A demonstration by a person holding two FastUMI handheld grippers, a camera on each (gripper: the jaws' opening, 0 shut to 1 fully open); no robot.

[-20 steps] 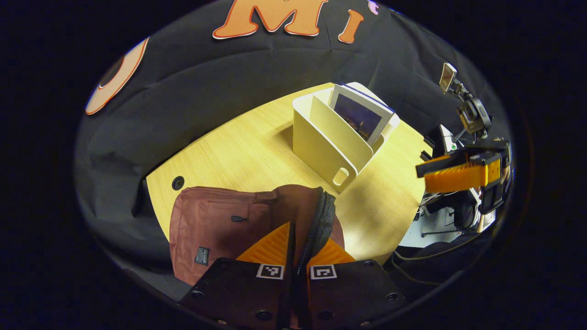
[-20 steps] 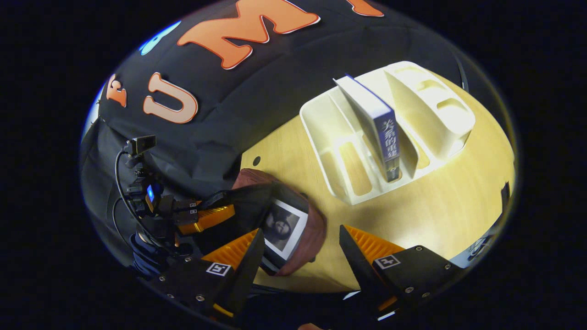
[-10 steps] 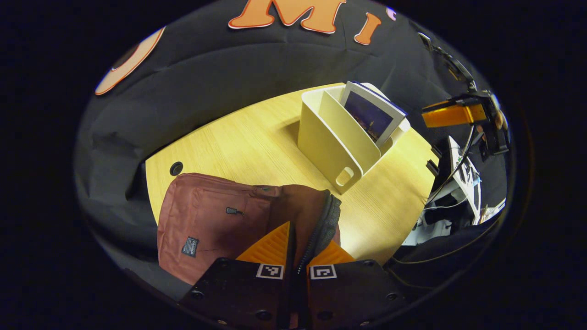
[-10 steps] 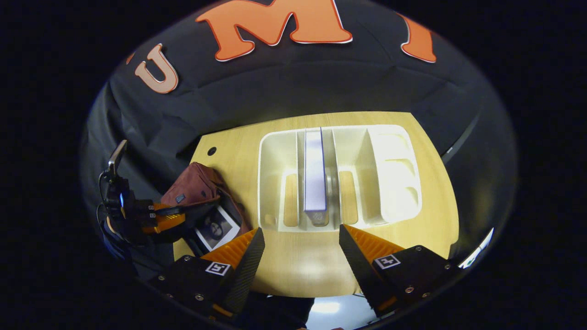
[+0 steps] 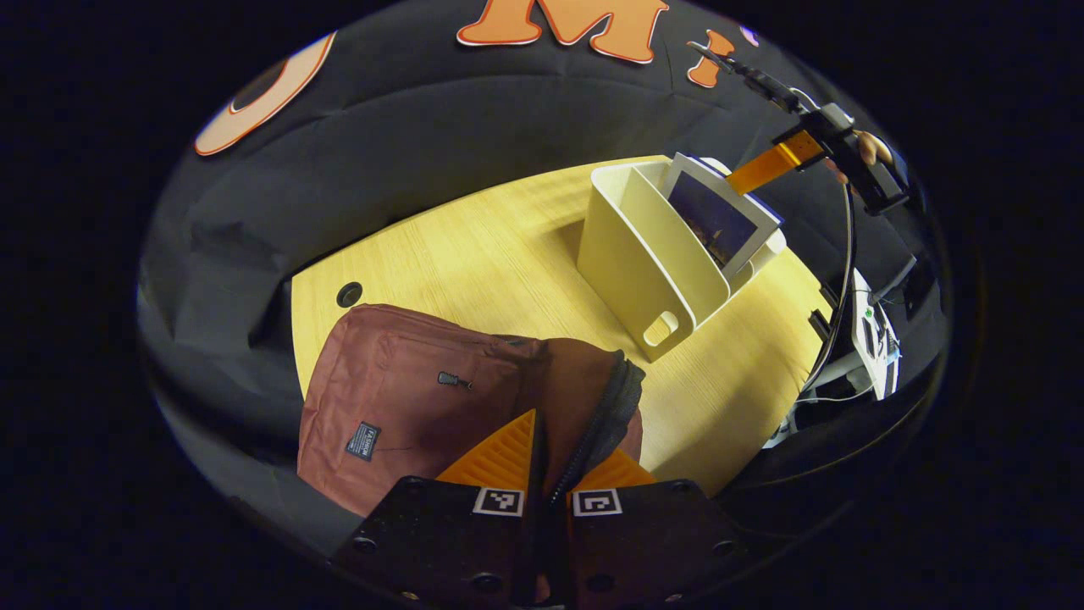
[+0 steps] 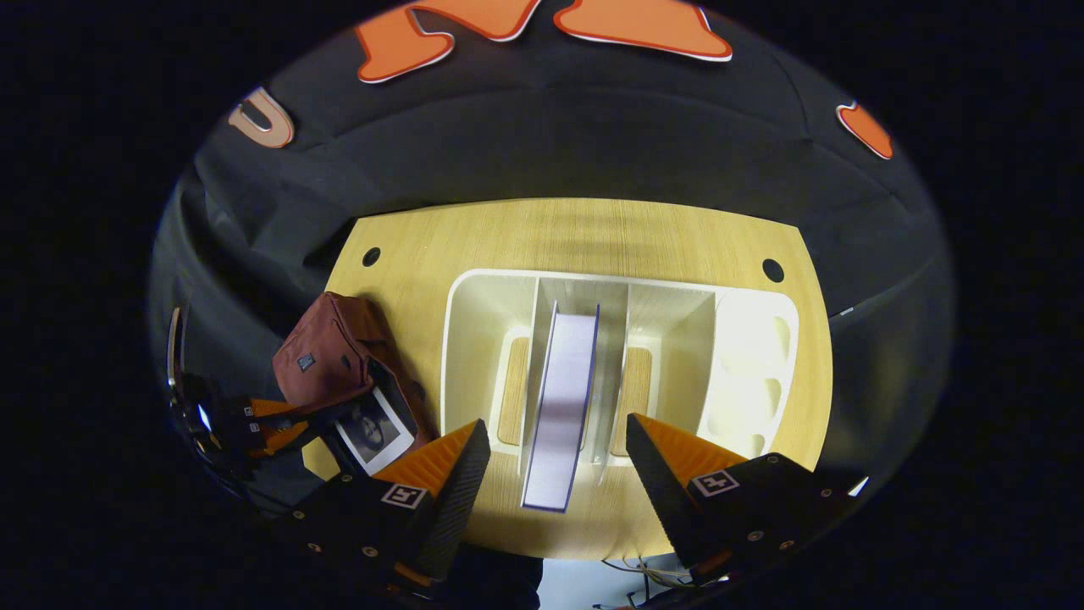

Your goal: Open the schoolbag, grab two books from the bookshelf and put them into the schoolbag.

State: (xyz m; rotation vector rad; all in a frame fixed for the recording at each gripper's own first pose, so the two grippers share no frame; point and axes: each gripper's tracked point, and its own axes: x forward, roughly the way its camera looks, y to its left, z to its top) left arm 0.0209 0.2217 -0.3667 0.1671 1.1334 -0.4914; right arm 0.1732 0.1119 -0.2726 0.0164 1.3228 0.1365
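The maroon schoolbag (image 5: 406, 398) lies on the wooden table (image 5: 474, 254), its zipped mouth facing the white bookshelf (image 5: 644, 263). My left gripper (image 5: 546, 445) is shut on the bag's zipper edge and holds the mouth apart. Seen from the right gripper view, one book (image 6: 373, 428) sits inside the schoolbag (image 6: 326, 356), beside the left gripper (image 6: 262, 424). A second book (image 6: 563, 398) stands in the middle slot of the bookshelf (image 6: 474, 339). My right gripper (image 6: 556, 428) hangs open above it, one finger on each side of its top edge, not touching. The right gripper (image 5: 771, 165) also shows over the book (image 5: 716, 224).
The bookshelf has several slots; those beside the book hold nothing. Two cable holes (image 6: 370, 256) (image 6: 771, 270) mark the table's far corners. A hand (image 5: 868, 148) holds the right gripper. Cables and equipment (image 5: 872, 330) lie beyond the table's right edge.
My right gripper moved from the schoolbag across to the bookshelf and came down over the standing book, still open. The left gripper kept its hold on the bag's edge.
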